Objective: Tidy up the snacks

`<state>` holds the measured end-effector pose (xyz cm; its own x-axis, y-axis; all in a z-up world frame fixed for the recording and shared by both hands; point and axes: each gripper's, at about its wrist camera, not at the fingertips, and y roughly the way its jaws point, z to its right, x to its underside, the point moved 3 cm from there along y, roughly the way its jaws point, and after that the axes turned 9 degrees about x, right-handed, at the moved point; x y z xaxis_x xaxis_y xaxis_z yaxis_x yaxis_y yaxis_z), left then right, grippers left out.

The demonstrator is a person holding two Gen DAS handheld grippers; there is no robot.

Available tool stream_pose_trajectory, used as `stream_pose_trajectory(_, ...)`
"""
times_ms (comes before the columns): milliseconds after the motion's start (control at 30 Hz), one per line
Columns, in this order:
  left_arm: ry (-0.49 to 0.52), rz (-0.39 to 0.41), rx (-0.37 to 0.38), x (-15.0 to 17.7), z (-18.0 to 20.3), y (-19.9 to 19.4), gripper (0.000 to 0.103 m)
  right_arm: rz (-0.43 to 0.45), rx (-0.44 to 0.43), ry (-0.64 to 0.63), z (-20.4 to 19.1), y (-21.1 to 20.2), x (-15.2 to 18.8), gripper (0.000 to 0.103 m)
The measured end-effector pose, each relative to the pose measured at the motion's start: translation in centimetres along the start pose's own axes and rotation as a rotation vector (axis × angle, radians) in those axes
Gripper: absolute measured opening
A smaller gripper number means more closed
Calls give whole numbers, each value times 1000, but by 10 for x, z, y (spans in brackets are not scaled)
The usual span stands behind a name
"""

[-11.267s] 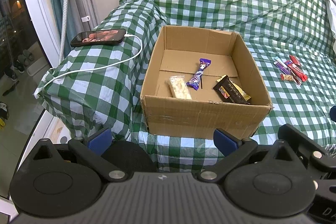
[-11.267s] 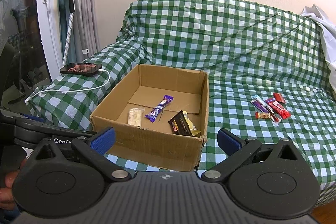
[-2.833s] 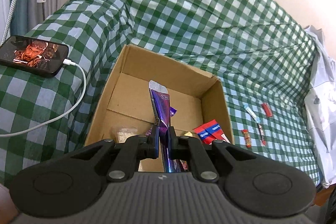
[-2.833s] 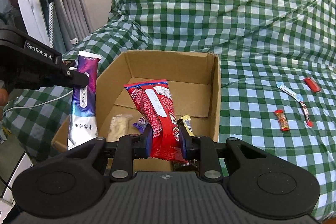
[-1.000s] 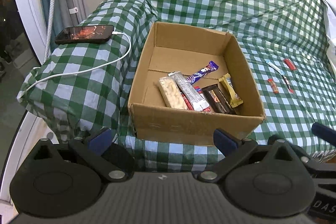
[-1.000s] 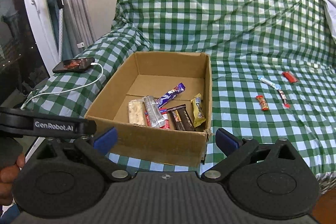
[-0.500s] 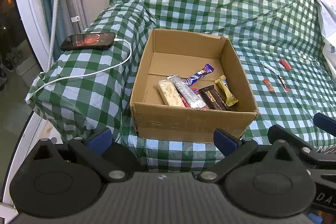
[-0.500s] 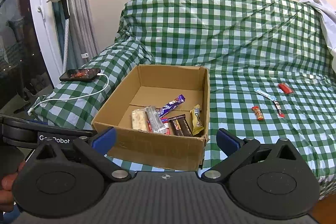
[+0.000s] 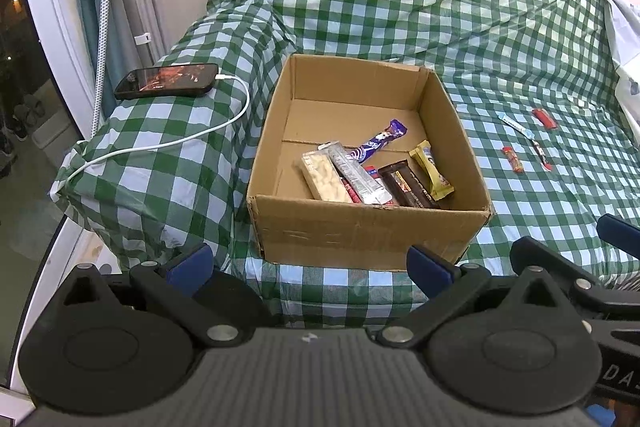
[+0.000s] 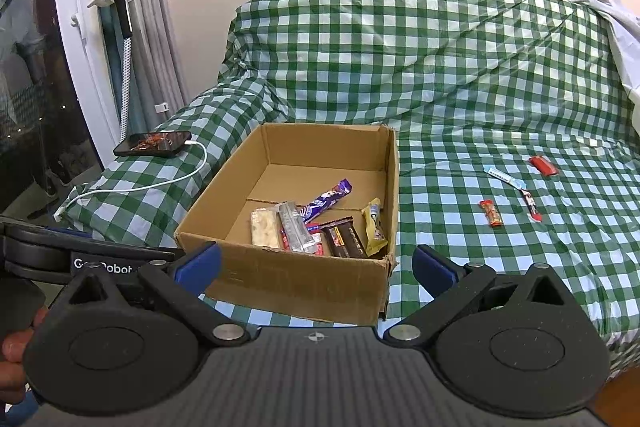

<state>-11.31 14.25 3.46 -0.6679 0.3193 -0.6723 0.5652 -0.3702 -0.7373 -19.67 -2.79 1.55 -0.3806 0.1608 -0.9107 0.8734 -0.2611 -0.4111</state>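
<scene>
An open cardboard box [image 9: 368, 227] [image 10: 296, 279] sits on a green-checked sofa. Inside lie several snacks: a pale nut bar [image 9: 325, 179], a silver pack [image 9: 360, 177] [image 10: 294, 225], a purple bar [image 9: 378, 145] [image 10: 326, 201], a dark chocolate bar [image 9: 406, 185] [image 10: 344, 237] and a yellow pack [image 9: 432, 169] [image 10: 374, 227]. Small snacks lie loose on the seat to the right: an orange one [image 9: 512, 159] [image 10: 492, 213] and a red one [image 9: 544, 117] [image 10: 543, 165]. My left gripper [image 9: 308, 263] and right gripper [image 10: 316, 265] are open and empty, held back in front of the box.
A phone [image 9: 168, 81] [image 10: 154, 143] on a white charging cable [image 9: 168, 145] lies on the sofa arm left of the box. A glass door and curtain stand at the far left. A white cloth [image 10: 608, 11] hangs over the sofa's right end.
Both grippers held packs over the box 2.8 s ago; those now lie in it and both grippers are open. Over the last second both have drawn back and risen slightly.
</scene>
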Motion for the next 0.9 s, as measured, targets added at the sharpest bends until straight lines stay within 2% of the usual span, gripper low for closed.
stream_pose_trajectory(900,46,-48,-28,-4,8,23,103,-41,2,58,12,18,6,101)
